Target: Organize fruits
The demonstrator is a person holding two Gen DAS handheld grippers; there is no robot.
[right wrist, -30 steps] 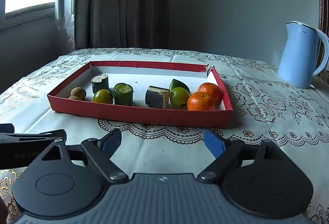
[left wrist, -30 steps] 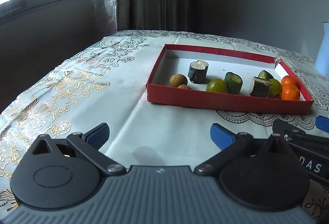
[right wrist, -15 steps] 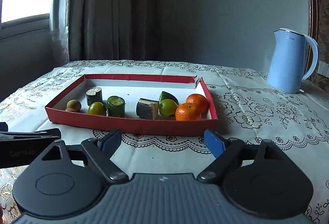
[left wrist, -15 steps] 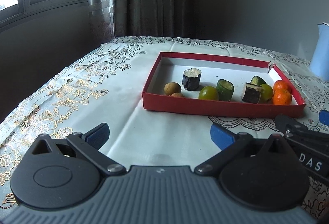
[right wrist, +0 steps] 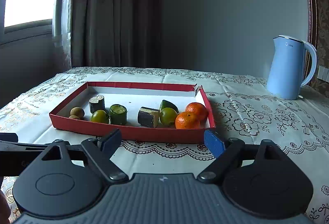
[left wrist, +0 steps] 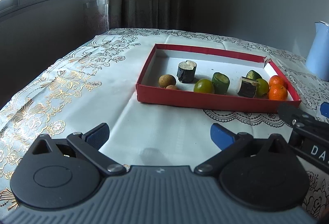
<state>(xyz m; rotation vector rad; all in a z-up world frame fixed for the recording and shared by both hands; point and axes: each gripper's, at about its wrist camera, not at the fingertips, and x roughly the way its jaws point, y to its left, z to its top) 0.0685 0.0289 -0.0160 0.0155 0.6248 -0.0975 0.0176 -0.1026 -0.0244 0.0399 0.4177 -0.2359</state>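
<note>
The fruits are found grouped along the near wall of the red tray [right wrist: 131, 133], the two oranges [right wrist: 187, 120] lying just ahead of the empty, spread right gripper [right wrist: 162, 143], while the equally released left gripper [left wrist: 159, 134] is held farther off.
</note>
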